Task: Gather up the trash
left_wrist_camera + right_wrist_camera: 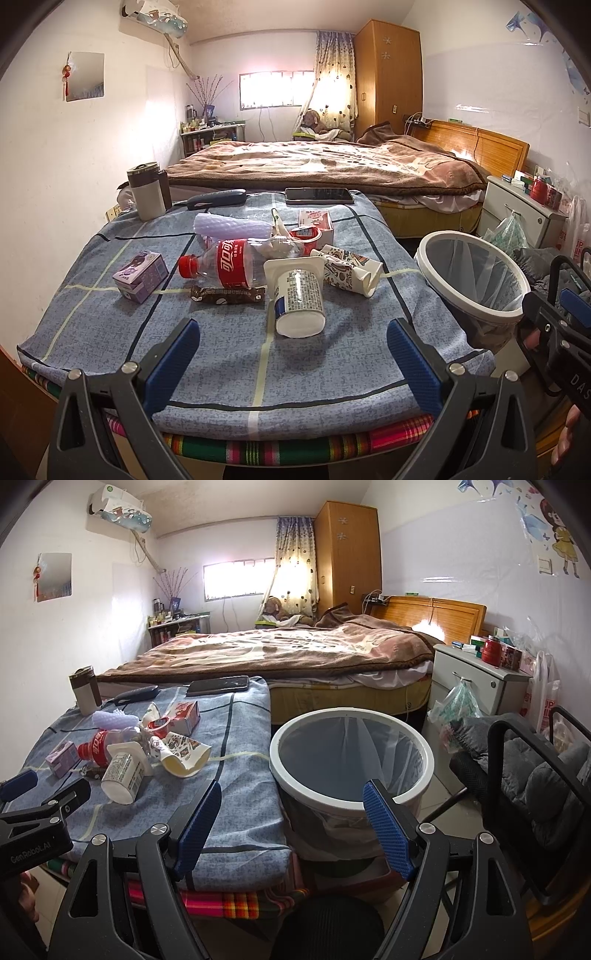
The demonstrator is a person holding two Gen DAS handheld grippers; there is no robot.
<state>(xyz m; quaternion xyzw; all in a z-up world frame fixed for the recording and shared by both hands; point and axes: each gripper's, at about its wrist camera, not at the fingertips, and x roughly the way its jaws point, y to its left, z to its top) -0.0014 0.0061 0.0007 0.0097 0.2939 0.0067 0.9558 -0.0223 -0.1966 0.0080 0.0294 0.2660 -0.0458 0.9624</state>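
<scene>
Trash lies on a blue-clothed table (221,354): a white yogurt cup (298,295) on its side, a cola bottle (225,267) with a red cap, a brown wrapper (227,294), a crushed paper cup (347,271), a purple carton (140,275) and a red-white carton (316,221). A white-rimmed trash bin (351,760) with a liner stands right of the table. My left gripper (291,354) is open and empty at the table's near edge, just short of the yogurt cup. My right gripper (291,812) is open and empty in front of the bin.
A phone (319,195), a dark case (218,199) and a travel mug (147,190) sit at the table's far end. A bed (325,166) lies beyond. A nightstand (476,679) and a black chair (535,775) with grey cushions stand to the right.
</scene>
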